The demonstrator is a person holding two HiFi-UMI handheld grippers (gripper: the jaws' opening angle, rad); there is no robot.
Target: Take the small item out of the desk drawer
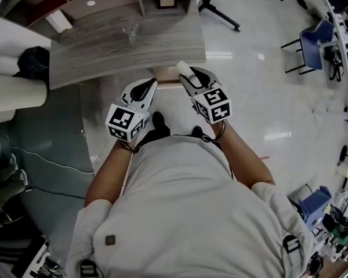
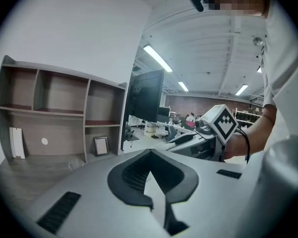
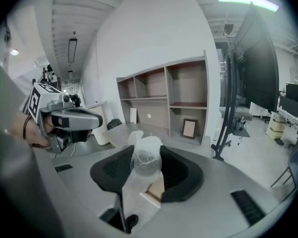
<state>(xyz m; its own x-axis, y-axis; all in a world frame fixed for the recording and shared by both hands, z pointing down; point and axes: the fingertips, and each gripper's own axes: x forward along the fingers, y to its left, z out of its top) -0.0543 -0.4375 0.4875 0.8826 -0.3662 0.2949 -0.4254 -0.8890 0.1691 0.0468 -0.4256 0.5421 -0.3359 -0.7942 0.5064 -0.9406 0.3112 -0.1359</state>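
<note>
At centre of the head view, the right gripper (image 1: 191, 77) pinches the small translucent white plastic item (image 1: 184, 68) between its black pads. The right gripper view confirms it: the item (image 3: 146, 160) sits squarely between the jaws, clear of any surface. The left gripper (image 1: 146, 86), just left of it, has its jaw tips pressed together on nothing.

The grey wood-grain desk (image 1: 104, 48) lies in the upper left, with a clear glass (image 1: 131, 32) standing on it. A light-brown strip (image 1: 167, 83) just below the desk's near edge may be the drawer; whether it stands open cannot be told.

Assessment: extraction appears complete, since the item is held in the air. What remains is probably setting it down and shutting the drawer if it is open.
</note>
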